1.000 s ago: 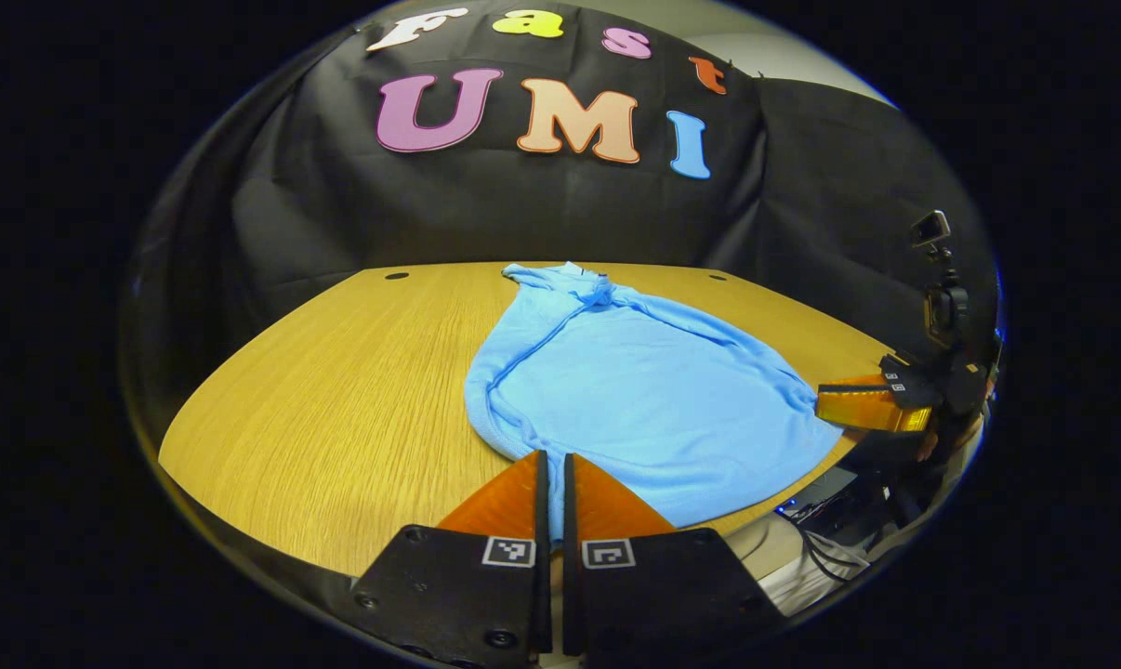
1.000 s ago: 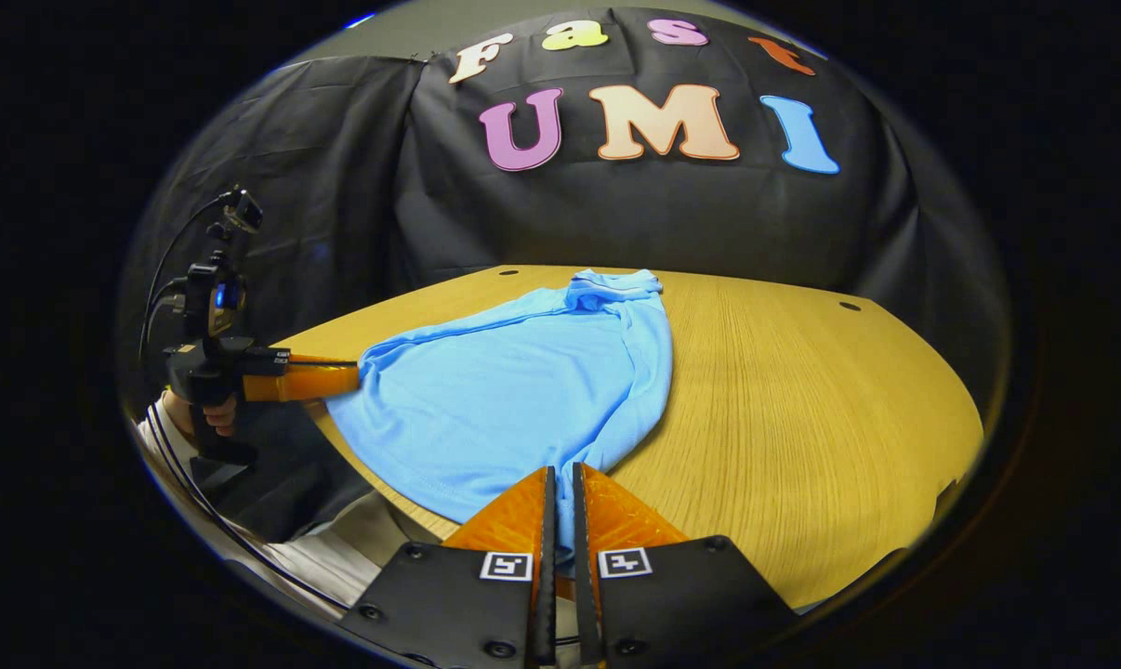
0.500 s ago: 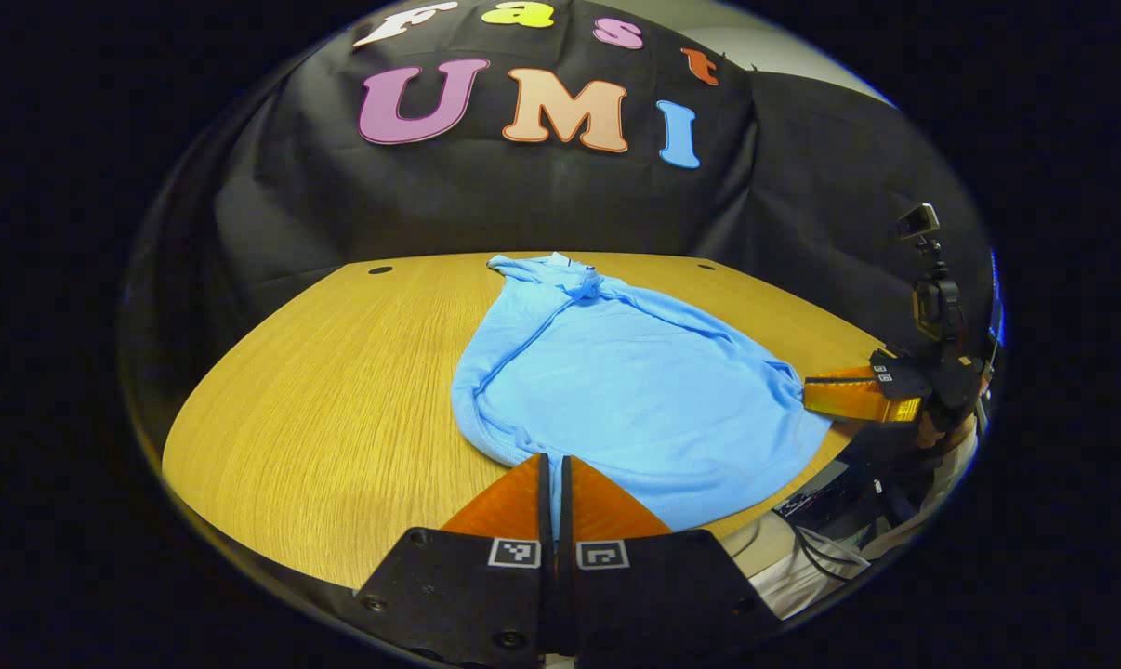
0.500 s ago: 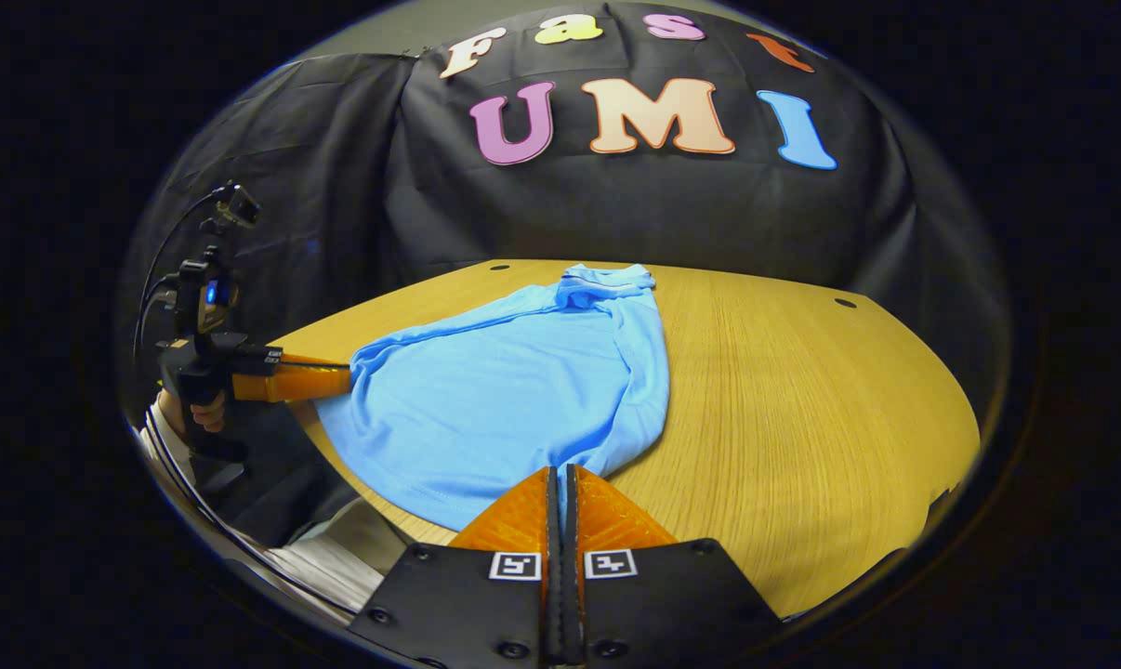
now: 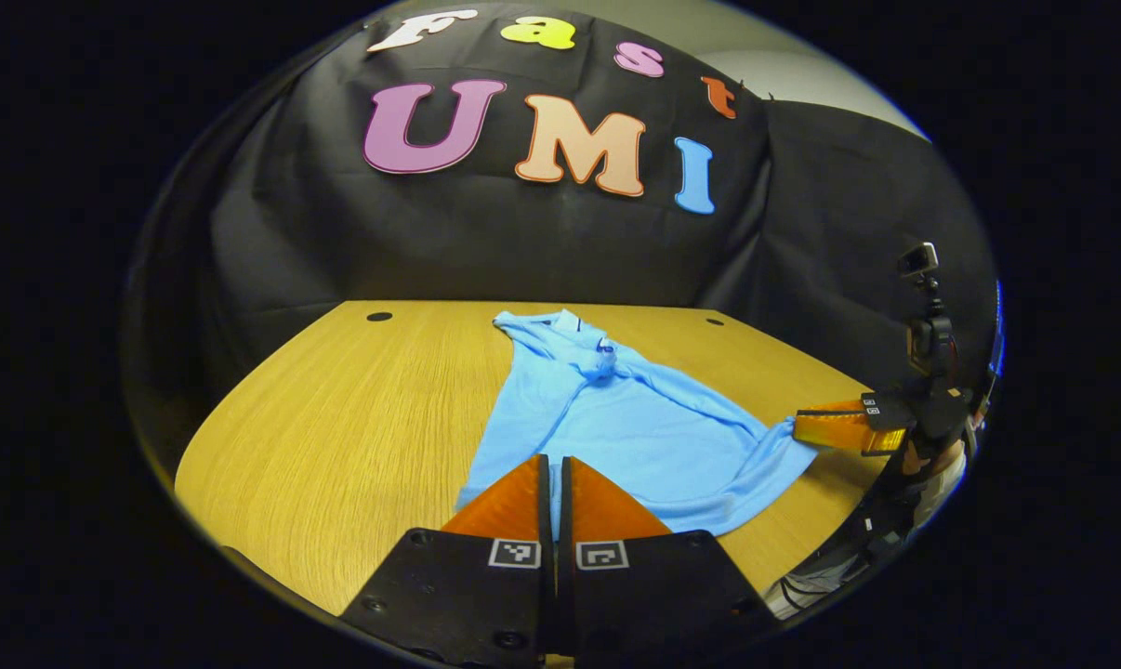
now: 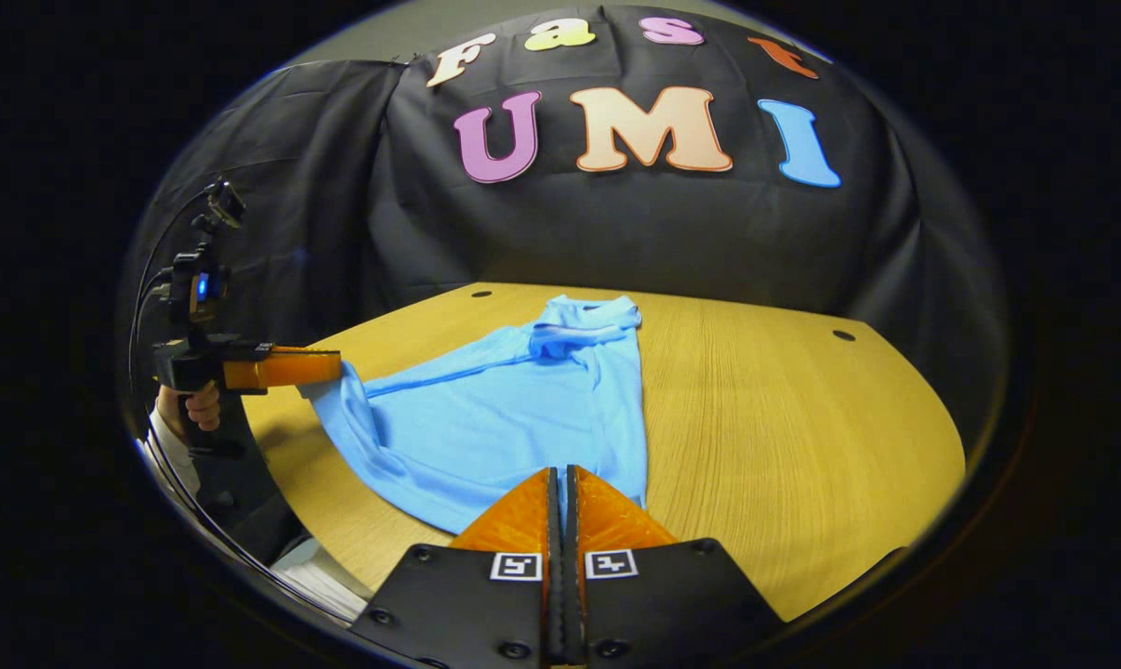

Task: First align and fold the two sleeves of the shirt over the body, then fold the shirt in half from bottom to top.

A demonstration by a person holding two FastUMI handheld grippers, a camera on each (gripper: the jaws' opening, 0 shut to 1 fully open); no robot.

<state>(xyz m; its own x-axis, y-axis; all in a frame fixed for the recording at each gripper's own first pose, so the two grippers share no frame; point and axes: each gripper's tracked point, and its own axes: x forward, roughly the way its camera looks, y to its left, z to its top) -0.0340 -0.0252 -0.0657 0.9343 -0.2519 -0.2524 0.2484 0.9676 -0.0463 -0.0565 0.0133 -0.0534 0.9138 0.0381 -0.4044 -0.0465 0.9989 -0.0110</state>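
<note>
Left gripper point(image 5: 555, 474): fingers closed together on the left bottom corner of the shirt's hem, cloth pinched between them; seen from the right gripper view point(image 6: 337, 367) it holds that corner lifted off the tabletop.
Shirt point(image 5: 635, 427): light blue, lying on the wooden tabletop point(image 5: 337, 418) with the collar point(image 5: 570, 339) at the far end near the booth wall, sleeves apparently already folded in over the body, and the bottom hem raised at both corners and sagging between them.
Handling: judged thin, light and very soft; it drapes and wrinkles rather than holding a shape, so the span between the two held corners will droop and may drag or bunch as it travels.
Where to hold: the two hem corners, as now, kept level and slightly apart so the edge stays taut.
Step in hand: likely the bottom-to-top fold, carrying the hem toward the collar.
Risk: uneven travel could skew the fold or pull the tucked sleeves loose.
Right gripper point(image 6: 562, 488): fingers pressed together on the right hem corner; in the left gripper view point(image 5: 807, 429) it grips that corner clear of the tabletop.
</note>
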